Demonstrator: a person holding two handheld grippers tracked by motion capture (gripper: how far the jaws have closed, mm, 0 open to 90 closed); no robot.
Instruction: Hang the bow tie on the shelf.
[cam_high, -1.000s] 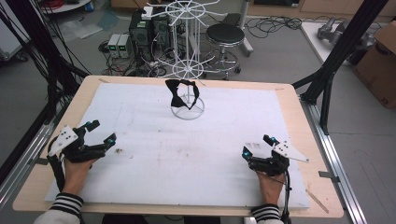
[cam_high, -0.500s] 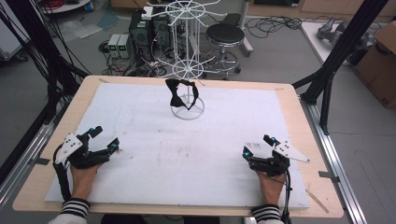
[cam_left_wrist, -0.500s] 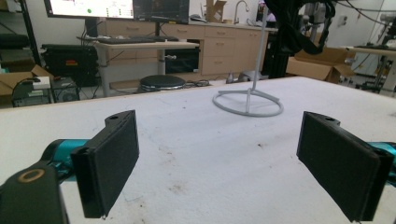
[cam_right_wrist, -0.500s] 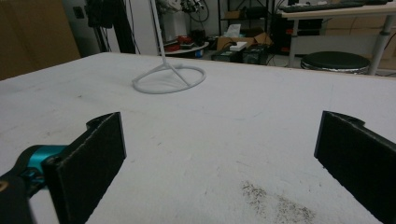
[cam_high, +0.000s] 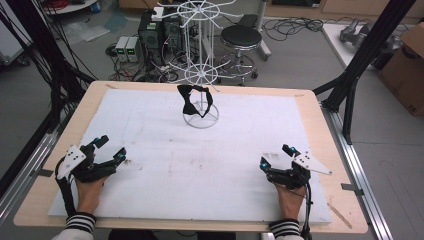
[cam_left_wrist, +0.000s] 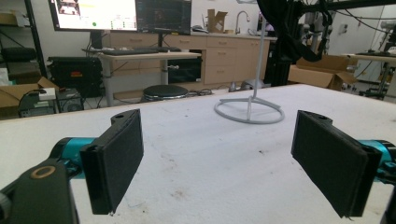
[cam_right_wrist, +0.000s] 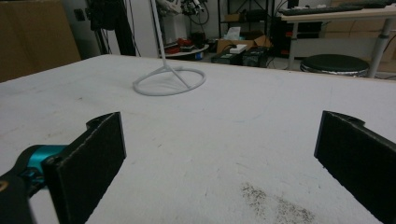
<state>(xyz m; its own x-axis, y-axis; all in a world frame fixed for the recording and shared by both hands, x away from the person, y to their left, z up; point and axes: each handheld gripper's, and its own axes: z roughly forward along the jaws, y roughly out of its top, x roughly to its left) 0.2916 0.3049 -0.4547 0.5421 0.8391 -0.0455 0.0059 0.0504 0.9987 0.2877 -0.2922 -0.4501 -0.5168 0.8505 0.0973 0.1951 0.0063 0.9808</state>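
At the far middle of the white mat, a black bow tie hangs from a low arm of the white wire display stand, whose ring base rests flat on the mat; hung there, the tie dangles free above the base, where a gripper can come at it from the near side. Both grippers sit low at the near corners, well apart from the stand and from each other. The left gripper has its jaws spread wide with nothing between them, and the right gripper is likewise spread and empty, both pointed toward the stand. This looks like a ready stance before a reach. How the tie is caught on its hook is too small to tell.
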